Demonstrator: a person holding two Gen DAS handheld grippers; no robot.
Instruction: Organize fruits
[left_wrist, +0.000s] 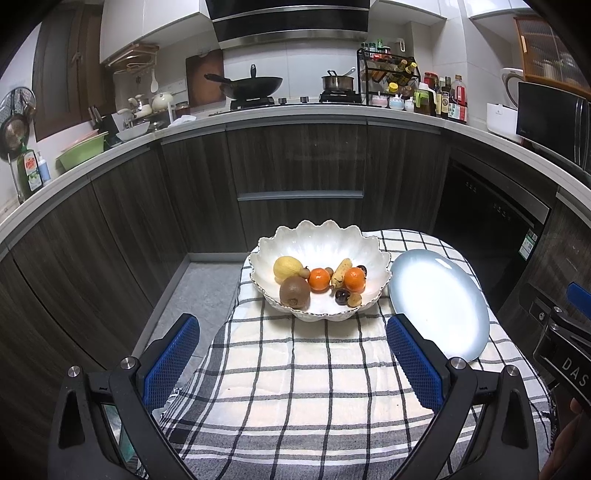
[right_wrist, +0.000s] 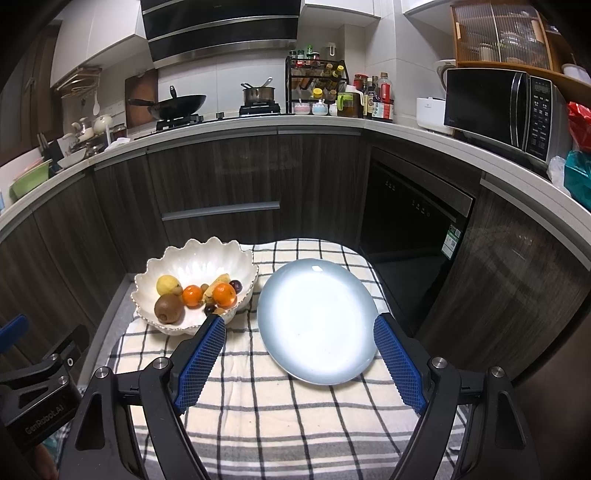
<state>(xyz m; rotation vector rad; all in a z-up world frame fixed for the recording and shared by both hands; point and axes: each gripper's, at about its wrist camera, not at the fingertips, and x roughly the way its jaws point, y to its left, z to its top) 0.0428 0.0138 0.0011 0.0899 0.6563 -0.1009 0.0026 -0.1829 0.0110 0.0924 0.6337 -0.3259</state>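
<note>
A white scalloped bowl stands on a checked cloth and holds a lemon, a kiwi, two oranges, a small banana and several small dark and brown fruits. To its right lies an empty pale blue plate. My left gripper hovers open over the cloth, short of the bowl, with nothing between its fingers. My right gripper is open in front of the plate, its blue pads either side of the plate's near edge without touching it.
The checked cloth covers a small table in a kitchen. Dark cabinets and a dishwasher stand behind it. The counter carries a wok, a pot, bottles and a microwave. The other gripper's body shows at each view's edge.
</note>
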